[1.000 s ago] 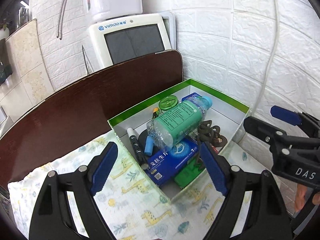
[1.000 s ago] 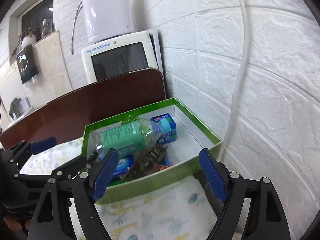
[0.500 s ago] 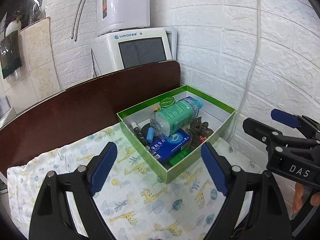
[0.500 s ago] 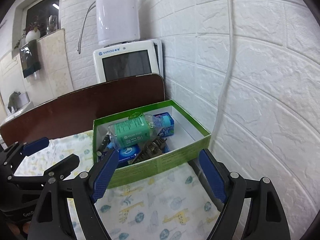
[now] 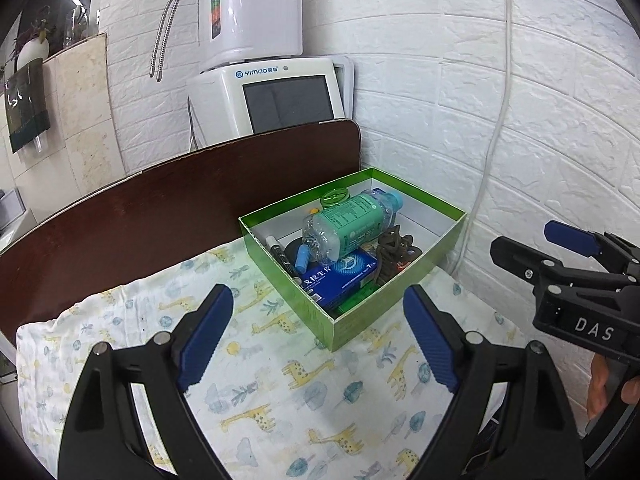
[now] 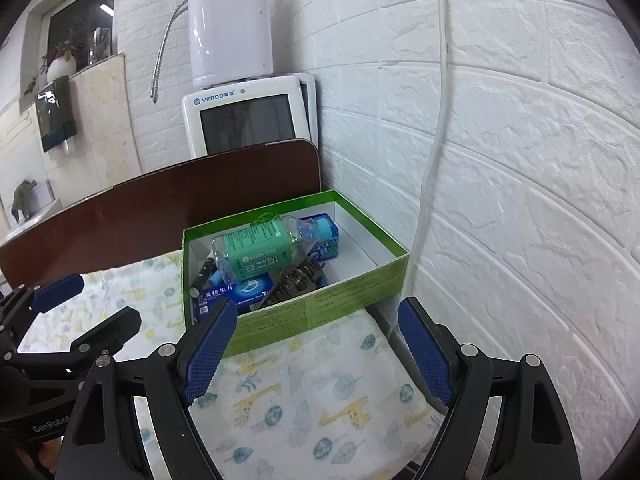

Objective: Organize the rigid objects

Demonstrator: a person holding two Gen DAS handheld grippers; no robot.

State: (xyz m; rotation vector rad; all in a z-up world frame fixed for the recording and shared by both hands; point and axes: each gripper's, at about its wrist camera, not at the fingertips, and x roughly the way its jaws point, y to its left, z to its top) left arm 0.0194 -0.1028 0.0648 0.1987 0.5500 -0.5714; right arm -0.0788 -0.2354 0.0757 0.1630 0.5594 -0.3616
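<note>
A green box point(image 5: 434, 250) point(image 6: 320, 302) stands at the far right corner of the table on a giraffe-print cloth point(image 5: 280, 380) point(image 6: 304, 396). Inside lie a clear bottle with a green label point(image 5: 348, 226) point(image 6: 256, 250), a blue carton point(image 5: 340, 276) point(image 6: 236, 290), a black marker point(image 5: 280, 258), a dark brown clip-like thing point(image 5: 394, 250) point(image 6: 298, 280) and a green lid point(image 5: 335, 197). My left gripper point(image 5: 318, 338) is open and empty, held back from the box. My right gripper point(image 6: 314, 348) is open and empty, also short of the box; it shows in the left wrist view point(image 5: 560, 248) too.
A white brick wall point(image 6: 500, 160) runs along the right, with a thin white tube point(image 6: 434, 140) hanging beside the box. A dark brown board point(image 5: 160, 216) stands behind the cloth. A white water purifier point(image 5: 272, 92) stands behind the board.
Both grippers have drawn back and up from the box, which now looks smaller and farther. Both stay open and empty. The box contents have not moved.
</note>
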